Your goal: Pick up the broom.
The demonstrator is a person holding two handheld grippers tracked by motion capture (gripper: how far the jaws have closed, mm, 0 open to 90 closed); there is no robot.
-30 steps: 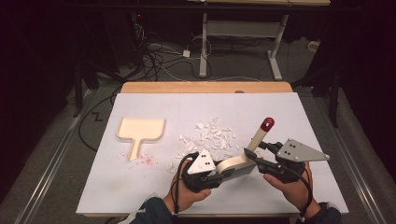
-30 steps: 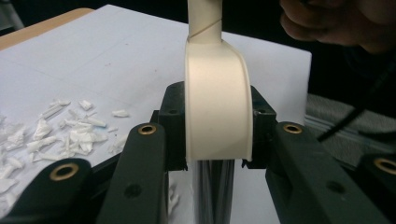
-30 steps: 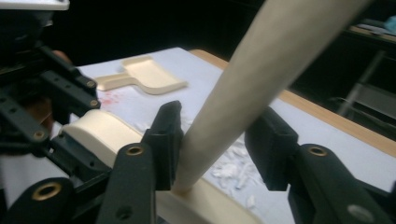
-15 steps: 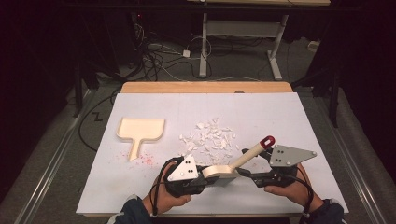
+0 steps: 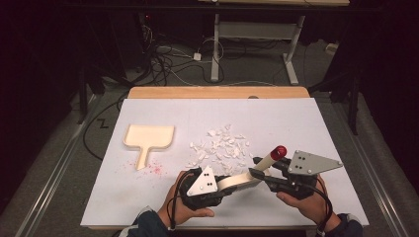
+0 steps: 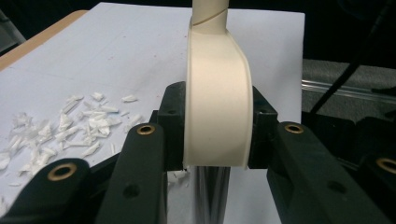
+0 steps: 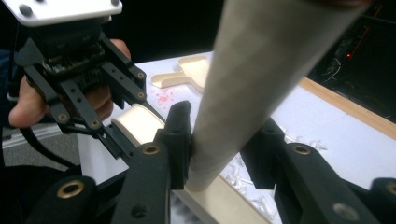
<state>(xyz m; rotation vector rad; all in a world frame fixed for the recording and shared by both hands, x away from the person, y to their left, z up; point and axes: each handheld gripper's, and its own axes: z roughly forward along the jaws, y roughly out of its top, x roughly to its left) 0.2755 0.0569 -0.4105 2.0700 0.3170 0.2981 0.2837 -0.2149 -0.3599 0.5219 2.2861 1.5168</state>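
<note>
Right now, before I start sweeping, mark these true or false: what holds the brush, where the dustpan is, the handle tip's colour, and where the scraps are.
1. The left hand-held gripper is clamped on the brush head. True.
2. The dustpan lies right of the white scraps. False: it lies to their left.
3. The handle tip is red. True.
4. The scraps sit inside the dustpan. False: they lie loose on the white sheet.

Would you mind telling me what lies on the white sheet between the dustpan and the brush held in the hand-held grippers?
In the high view, a patch of red specks lies beside the dustpan, and a scatter of white scraps lies farther toward the brush.
</note>
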